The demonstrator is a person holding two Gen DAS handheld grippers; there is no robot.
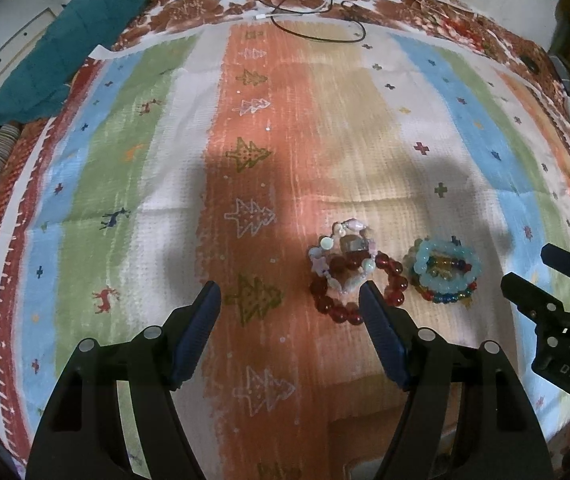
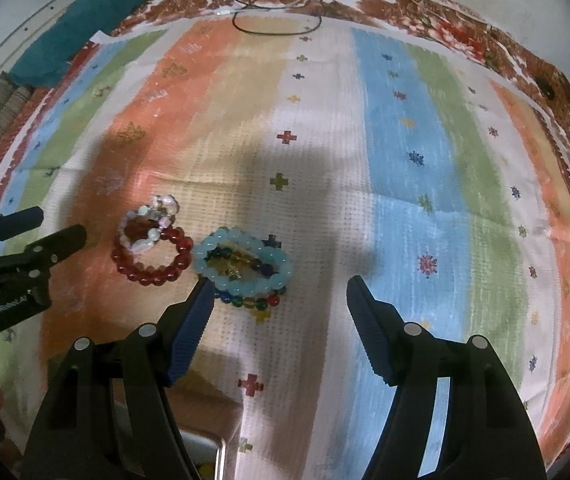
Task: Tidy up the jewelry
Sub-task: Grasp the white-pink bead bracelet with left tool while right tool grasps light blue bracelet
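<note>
Two piles of bead bracelets lie on the striped cloth. A red bead bracelet (image 1: 395, 276) (image 2: 153, 272) lies under a pale pink and white bracelet (image 1: 345, 240) (image 2: 153, 216). Beside it a light blue bracelet (image 1: 441, 268) (image 2: 245, 258) lies on a multicoloured one (image 2: 251, 302). My left gripper (image 1: 289, 290) is open and empty, its right fingertip at the red bracelet. My right gripper (image 2: 279, 286) is open and empty, its left fingertip at the blue pile; it shows at the right edge of the left wrist view (image 1: 525, 268).
A striped Christmas cloth (image 1: 245, 140) (image 2: 405, 140) covers the table. A teal cloth (image 1: 69, 48) (image 2: 85, 12) lies at the far left. Black and white cables (image 1: 309, 4) (image 2: 277, 4) lie at the far edge. A metal-edged container (image 2: 201, 456) shows at the bottom.
</note>
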